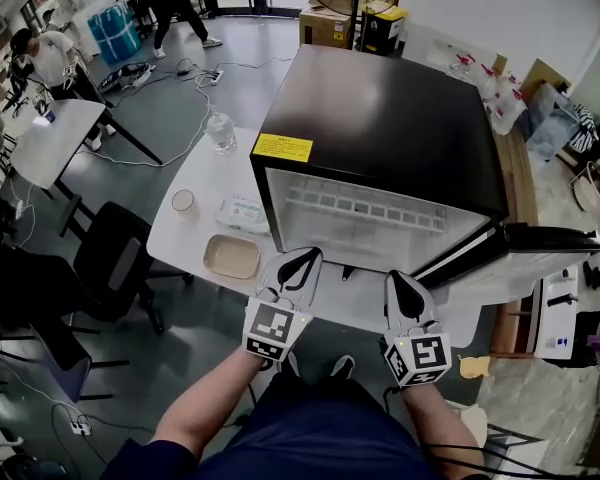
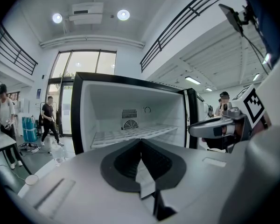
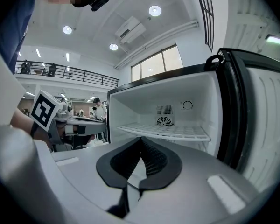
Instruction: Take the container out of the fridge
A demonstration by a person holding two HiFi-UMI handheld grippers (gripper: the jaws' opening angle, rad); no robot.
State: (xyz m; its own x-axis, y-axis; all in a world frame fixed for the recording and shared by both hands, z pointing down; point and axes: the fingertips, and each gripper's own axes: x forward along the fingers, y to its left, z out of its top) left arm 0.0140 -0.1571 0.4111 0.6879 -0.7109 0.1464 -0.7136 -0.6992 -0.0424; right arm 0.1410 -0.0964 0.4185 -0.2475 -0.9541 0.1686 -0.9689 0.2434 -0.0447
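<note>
Head view, L to R: on a white table (image 1: 205, 173) sit a small cup (image 1: 183, 201), a flat pack of wipes (image 1: 242, 213) and, just in front of the pack, a shallow beige container (image 1: 232, 256), its long side running roughly across the picture. A clear bottle (image 1: 220, 131) stands farther back. Next comes the left gripper (image 1: 298, 268), jaws pressed together w/ nothing between them, pointing at the open black mini fridge (image 1: 380, 118). The beige container lies just to the L of this gripper, outside the fridge. It is the only container in sight, so prob. the task's thing, and the L hand is the nearer one. Inside the fridge a white wire shelf (image 1: 365, 211) looks bare in all views; the space below it is hidden by the gripper bodies, so sth there can't be ruled out. A yellow label (image 1: 283, 148) at the front-L corner of the fridge top carries print too small to read. The right gripper (image 1: 405, 293) likewise has its jaws closed on nothing, aimed at the fridge opening. Far R, the fridge door (image 1: 550, 238) stands swung wide open. No brand name is legible anywhere.
</note>
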